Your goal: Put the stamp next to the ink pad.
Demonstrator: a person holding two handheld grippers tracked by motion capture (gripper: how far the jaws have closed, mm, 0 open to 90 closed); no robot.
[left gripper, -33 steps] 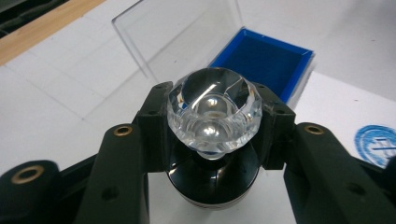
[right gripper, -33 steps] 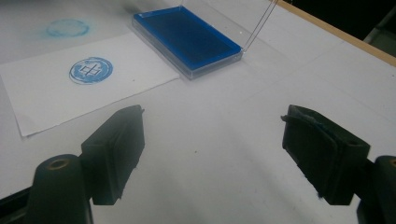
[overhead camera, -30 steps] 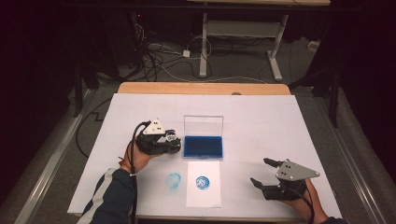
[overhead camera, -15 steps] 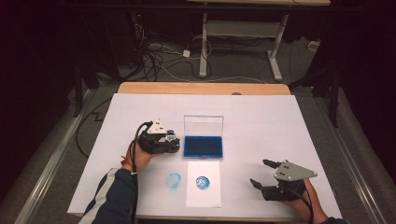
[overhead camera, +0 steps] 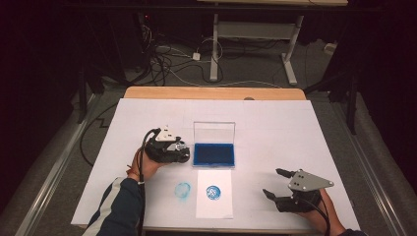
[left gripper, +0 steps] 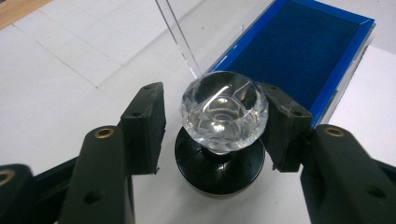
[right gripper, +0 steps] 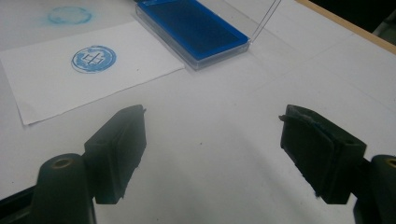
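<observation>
A stamp (left gripper: pixel 224 112) with a clear faceted knob and a round black base stands upright on the white table, just left of the open blue ink pad (overhead camera: pixel 214 153). My left gripper (overhead camera: pixel 183 152) straddles the knob. Its jaws have just been opening with the stamp between them, and the left pad (left gripper: pixel 147 123) stands clear of the knob. A white sheet (overhead camera: pixel 214 192) in front of the ink pad bears a round blue print (right gripper: pixel 93 58). My right gripper (overhead camera: pixel 272 181) rests open near the front right edge, nothing between its pads.
A faint blue ring smudge (overhead camera: pixel 183 191) marks the table cover left of the sheet. The ink pad's clear lid (overhead camera: pixel 214 132) stands up at its far side. White table surface (overhead camera: pixel 295 128) stretches beyond and to the right.
The left hand has shifted slightly toward the near edge, staying beside the ink pad. The right gripper has held still.
</observation>
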